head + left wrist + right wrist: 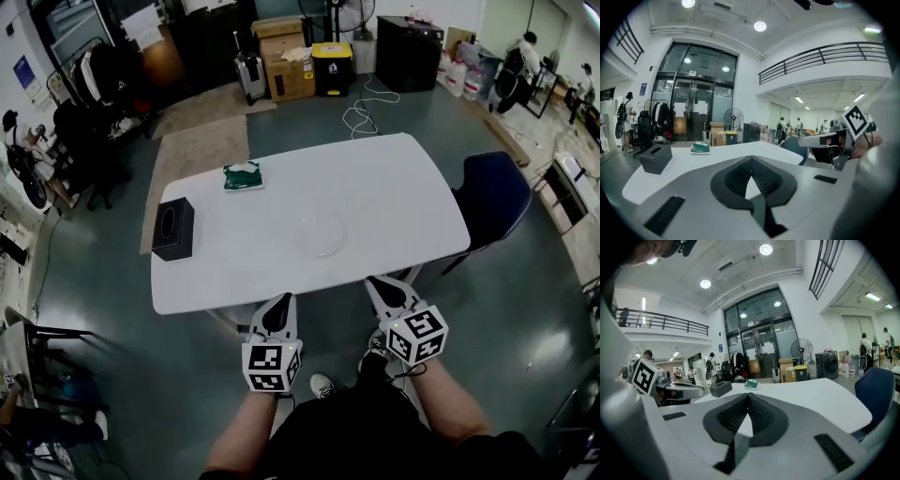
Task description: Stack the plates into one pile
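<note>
A clear glass plate (322,236) lies on the white table (375,187), right of its middle and toward the near edge; I cannot tell whether it is one plate or a pile. Both grippers hover side by side just off the table's near edge, pointing at it. My left gripper (284,298) is shut and holds nothing, as the left gripper view (751,158) also shows. My right gripper (373,279) is likewise shut and empty in the right gripper view (748,394). In both gripper views the jaws hide the plate.
A black tissue box (173,228) stands near the table's left edge and a green packet (243,175) lies at its far side. A blue chair (494,195) is tucked at the right end. Boxes, a bin and cables lie on the floor beyond.
</note>
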The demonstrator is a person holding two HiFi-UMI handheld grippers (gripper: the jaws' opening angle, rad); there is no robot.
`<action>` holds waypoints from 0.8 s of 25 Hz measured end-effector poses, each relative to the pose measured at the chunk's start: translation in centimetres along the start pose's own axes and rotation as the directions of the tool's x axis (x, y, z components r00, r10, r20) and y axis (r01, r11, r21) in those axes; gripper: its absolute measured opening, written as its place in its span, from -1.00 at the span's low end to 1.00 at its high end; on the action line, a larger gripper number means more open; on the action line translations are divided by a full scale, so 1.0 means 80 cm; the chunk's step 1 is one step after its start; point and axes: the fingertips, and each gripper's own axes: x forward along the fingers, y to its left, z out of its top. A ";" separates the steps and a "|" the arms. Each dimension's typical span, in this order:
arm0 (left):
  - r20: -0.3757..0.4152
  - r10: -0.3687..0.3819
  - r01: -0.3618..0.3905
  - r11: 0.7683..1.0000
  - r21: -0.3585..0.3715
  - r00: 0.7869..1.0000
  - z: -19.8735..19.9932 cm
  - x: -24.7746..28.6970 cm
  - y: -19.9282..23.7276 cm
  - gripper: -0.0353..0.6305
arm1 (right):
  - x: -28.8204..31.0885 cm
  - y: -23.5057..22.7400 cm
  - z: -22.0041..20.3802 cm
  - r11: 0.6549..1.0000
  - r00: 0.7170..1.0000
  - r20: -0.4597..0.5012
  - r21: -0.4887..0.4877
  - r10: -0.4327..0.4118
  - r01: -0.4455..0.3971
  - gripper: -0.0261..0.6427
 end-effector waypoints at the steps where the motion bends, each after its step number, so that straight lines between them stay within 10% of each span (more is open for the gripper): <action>1: 0.000 -0.003 0.003 1.000 0.002 1.000 -0.001 0.001 -0.001 -0.83 | 0.000 -0.001 -0.001 1.000 1.000 0.000 0.001 -0.002 0.002 -0.87; 20: -0.009 -0.023 0.023 1.000 0.003 1.000 -0.008 -0.009 -0.005 -0.83 | -0.013 0.006 -0.007 1.000 1.000 -0.003 0.000 -0.019 0.019 -0.87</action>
